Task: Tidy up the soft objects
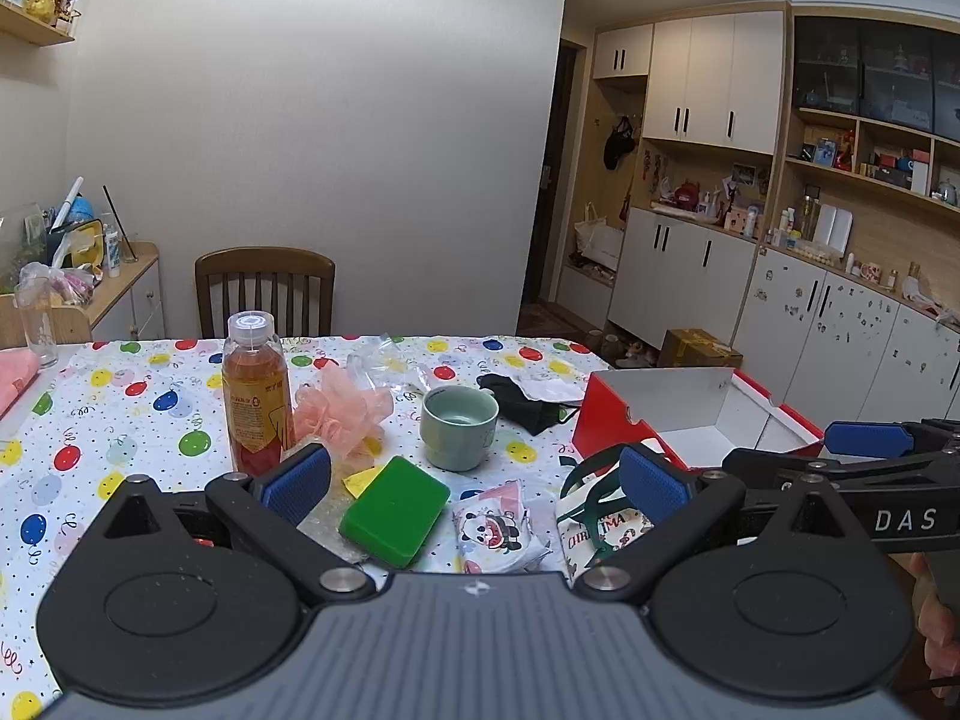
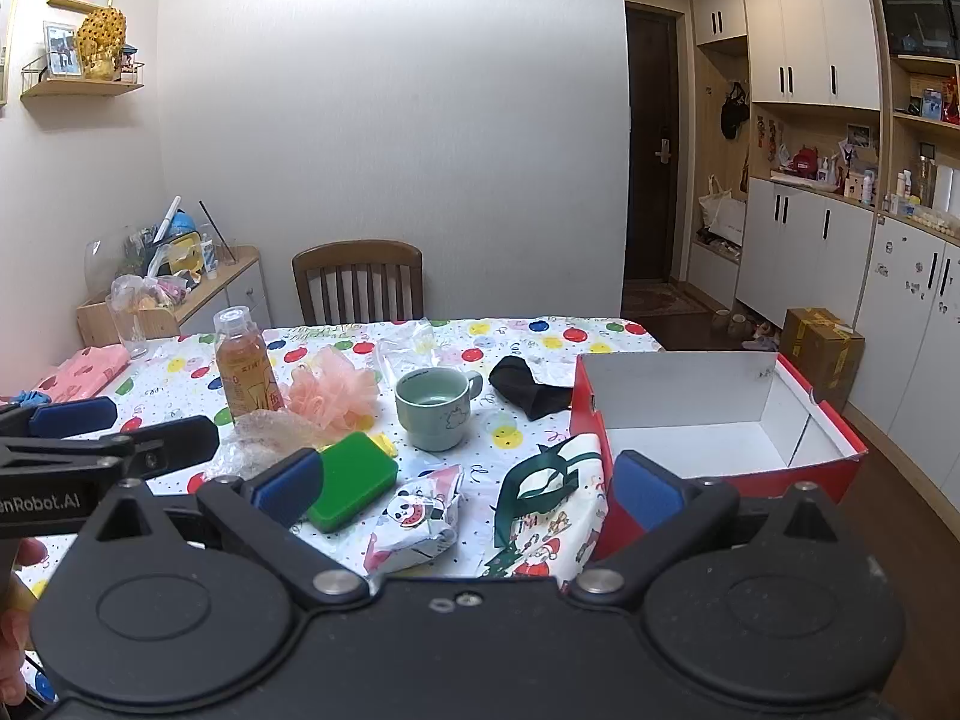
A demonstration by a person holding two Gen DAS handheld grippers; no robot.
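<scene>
On the balloon-print tablecloth point(image 1: 120, 420) lie a green sponge point(image 1: 395, 511) point(image 2: 353, 480), a panda-print cloth pack point(image 1: 498, 531) point(image 2: 420, 516), a Christmas-print bag with green handles point(image 1: 594, 516) point(image 2: 546, 516), a pink mesh pouf point(image 1: 342, 411) point(image 2: 333, 387) and a black cloth point(image 1: 522, 399) point(image 2: 528, 390). A red box with a white inside point(image 1: 696, 420) point(image 2: 714, 420) stands empty at the right. My left gripper point(image 1: 474, 483) hovers open above the sponge and panda pack. My right gripper point(image 2: 468, 483) is open too, above the panda pack and bag.
A tea bottle point(image 1: 257, 396) point(image 2: 245, 369) and a green mug point(image 1: 459, 426) point(image 2: 435, 399) stand mid-table. Crumpled clear plastic point(image 2: 264, 435) lies by the sponge. A wooden chair point(image 1: 264, 291) is behind the table, with a glass point(image 1: 36, 318) and pink fabric point(image 2: 84, 369) at the left.
</scene>
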